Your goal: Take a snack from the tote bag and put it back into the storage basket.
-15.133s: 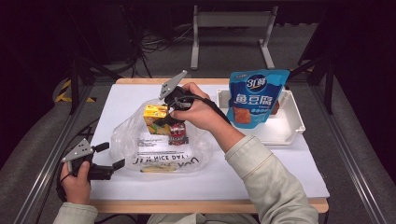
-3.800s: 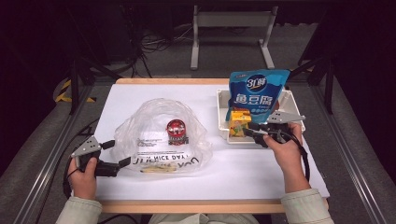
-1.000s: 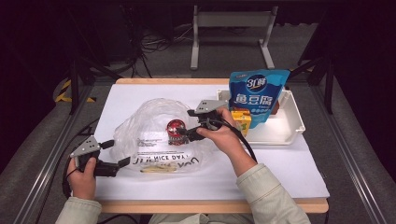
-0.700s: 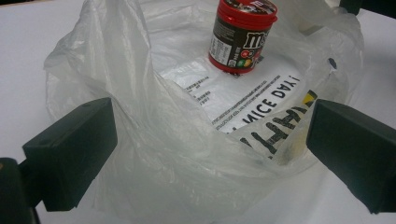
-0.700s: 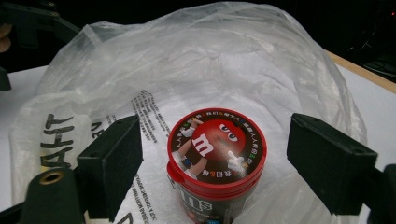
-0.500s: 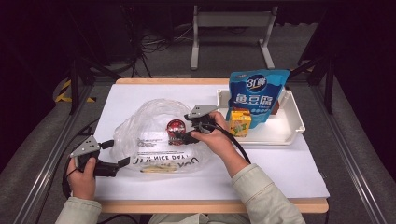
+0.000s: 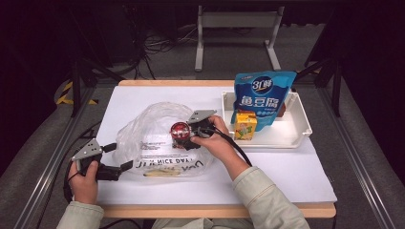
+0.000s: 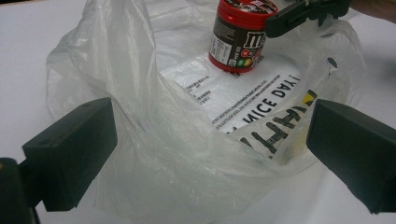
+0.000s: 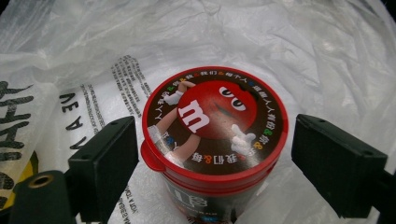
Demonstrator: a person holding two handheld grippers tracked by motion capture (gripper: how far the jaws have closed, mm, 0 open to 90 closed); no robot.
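A red-lidded candy jar (image 7: 180, 130) stands upright inside a clear plastic bag (image 7: 148, 138) on the white table. My right gripper (image 7: 190, 137) reaches into the bag's mouth and stands open. In the right gripper view its jaws flank the jar's lid (image 9: 215, 116) with a thin gap on each side. My left gripper (image 7: 116, 160) is open at the bag's near left edge. In the left gripper view the bag's film (image 8: 187, 154) lies between its wide jaws, and the jar (image 8: 238, 37) stands farther in, with the right gripper's fingers (image 8: 303, 14) at the lid.
A white tray (image 7: 298, 138) at the right holds a standing blue snack pouch (image 7: 262, 95) and a yellow juice box (image 7: 245, 125). Dark floor, cables and a metal stand lie beyond the table's far edge.
My right gripper has moved left from the tray side into the bag and now straddles the jar. The juice box, earlier in the bag, now stands in the tray. The left hand stayed put.
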